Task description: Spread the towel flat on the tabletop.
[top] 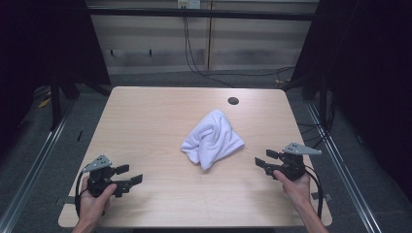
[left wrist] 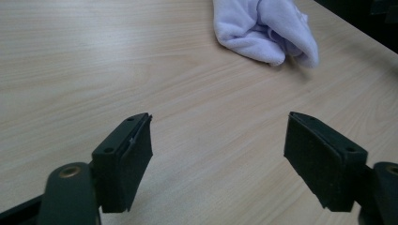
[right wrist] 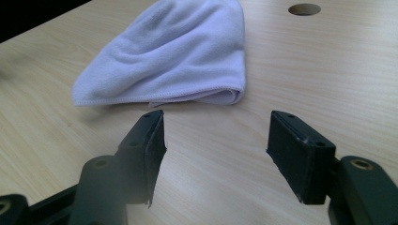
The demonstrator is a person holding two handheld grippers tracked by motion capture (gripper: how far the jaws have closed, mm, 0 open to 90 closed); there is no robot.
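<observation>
On the wooden table [top: 145, 121], a crumpled white cloth [top: 212, 138] lies near the middle. At the near right corner, the right gripper [top: 262, 162] points left toward it, jaws spread and empty. At the near left, the left gripper [top: 130, 175] points right, likewise spread.

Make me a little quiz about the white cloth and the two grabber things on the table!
1. True or false: the white cloth lies spread out flat.
2. Which is nearer the cloth: A left gripper, B right gripper?
3. What round thing is in the table beyond the cloth?

Key: 1 false, it is crumpled in a heap. 2 B. 3 a hole.
</observation>
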